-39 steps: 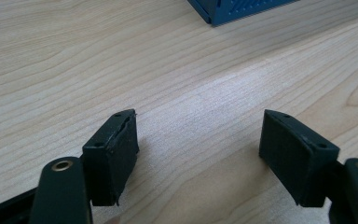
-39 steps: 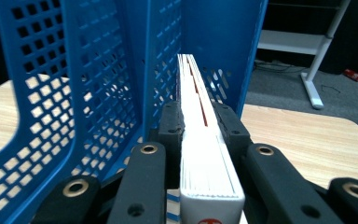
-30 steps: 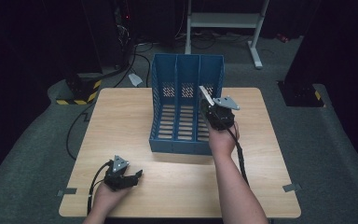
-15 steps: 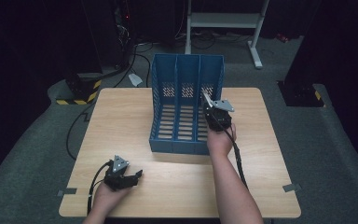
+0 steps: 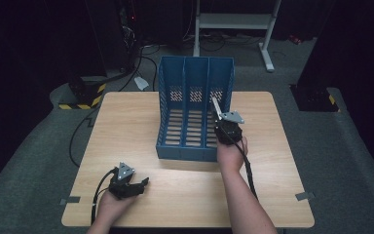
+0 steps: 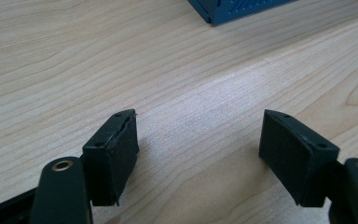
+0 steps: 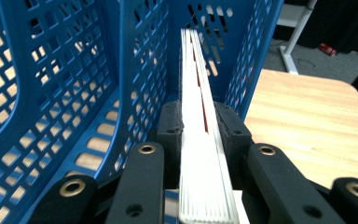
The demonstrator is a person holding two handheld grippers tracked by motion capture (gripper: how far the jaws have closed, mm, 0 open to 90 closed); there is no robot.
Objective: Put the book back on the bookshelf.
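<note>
A blue three-slot file rack [image 5: 196, 59] stands on the wooden table [image 5: 126, 122]. My right gripper [image 5: 220, 122] hovers at the rack's right-hand slot, shut on a thin white booklet [image 5: 215, 106] held edge-on. In the right gripper view the booklet [image 7: 193, 79] points into that slot between the perforated blue walls [image 7: 140, 56], clamped between both pads of my right gripper [image 7: 200, 125]. My left gripper [image 5: 143, 184] rests on the table near the front left, open. Only bare wood lies between its jaws in the left gripper view [image 6: 198, 140].
A corner of the rack [image 6: 233, 9] sits beyond the left gripper. Bare tabletop [image 7: 303, 112] extends right of the rack. A white metal stand [image 5: 233, 22] and cables lie on the floor behind the table. Tape strips [image 5: 304, 196] mark the front corners.
My right gripper has sunk with the booklet, bringing it lower over the rack's right-hand slot. The left gripper has stayed where it was.
</note>
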